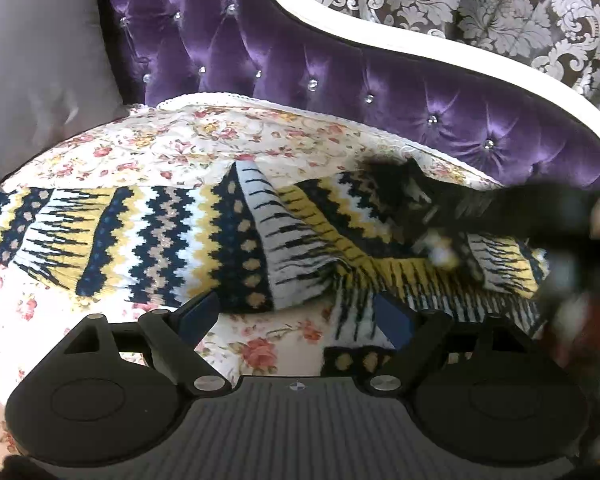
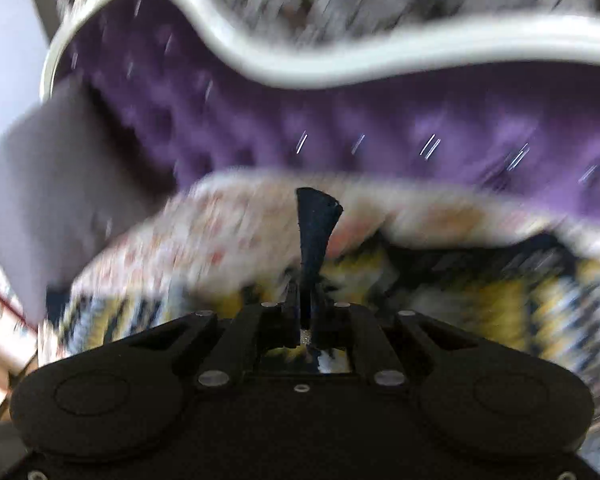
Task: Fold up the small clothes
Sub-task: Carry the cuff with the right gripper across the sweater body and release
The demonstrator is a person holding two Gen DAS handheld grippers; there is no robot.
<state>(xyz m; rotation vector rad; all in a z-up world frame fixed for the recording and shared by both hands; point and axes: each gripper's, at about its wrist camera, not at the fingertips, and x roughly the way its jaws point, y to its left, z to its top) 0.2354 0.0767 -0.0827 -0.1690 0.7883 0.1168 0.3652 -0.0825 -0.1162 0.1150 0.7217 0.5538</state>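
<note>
Mid-fold: right tool (image 2: 306, 280) pinches the knit sweater's (image 1: 204, 240) dark edge, left tool (image 1: 296, 320) wide, empty – sweater on bed (image 1: 260, 356) part-folded, rumpled.

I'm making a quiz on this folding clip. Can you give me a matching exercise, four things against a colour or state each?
Things:
1. left gripper
2. right gripper
3. headboard
4. knitted garment

Descriptions:
A. purple, tufted with shiny studs
B. jaws close together on a dark edge of fabric
C. zigzag bands of navy, yellow and white
D. jaws wide apart, nothing between them

Pairs: 1-D, 2-B, 3-A, 4-C
</note>
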